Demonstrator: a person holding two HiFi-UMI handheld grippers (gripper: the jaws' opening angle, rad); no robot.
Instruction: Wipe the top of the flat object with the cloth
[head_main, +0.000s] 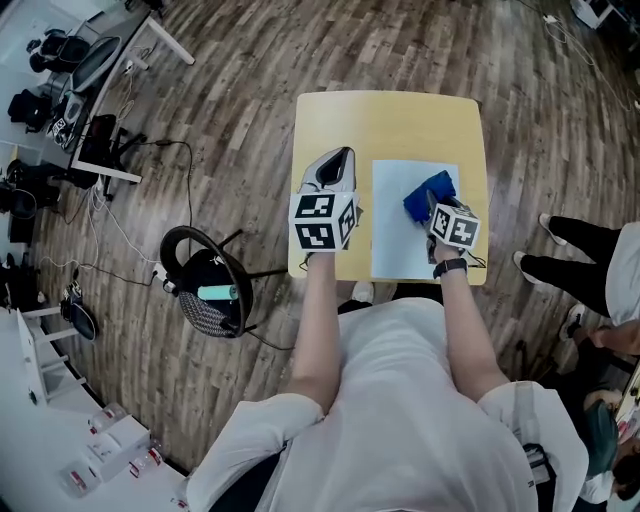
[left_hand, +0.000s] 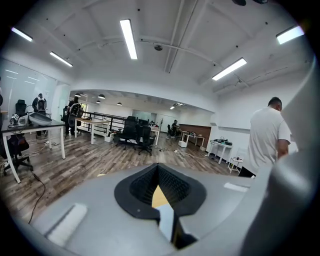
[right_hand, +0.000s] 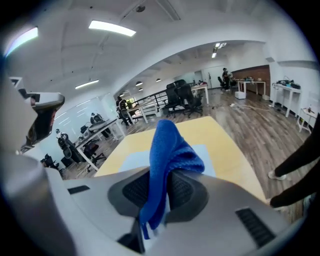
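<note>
A white flat sheet (head_main: 400, 240) lies on the right half of a small yellow table (head_main: 390, 125). My right gripper (head_main: 433, 203) hangs over the sheet's far part, shut on a blue cloth (head_main: 426, 190). In the right gripper view the cloth (right_hand: 167, 150) sticks up from between the jaws, with the pale sheet (right_hand: 131, 161) and the table (right_hand: 222, 135) beyond it. My left gripper (head_main: 339, 158) is over the bare left side of the table, beside the sheet. Its jaws stand shut on nothing, and a sliver of yellow tabletop shows past the left gripper (left_hand: 159, 186).
A black wheeled stool (head_main: 212, 292) stands on the wood floor left of the table. A desk with gear (head_main: 85, 75) and loose cables fill the far left. A person's legs (head_main: 572, 250) are close to the table's right edge. Boxes (head_main: 115, 440) sit on a white surface at the bottom left.
</note>
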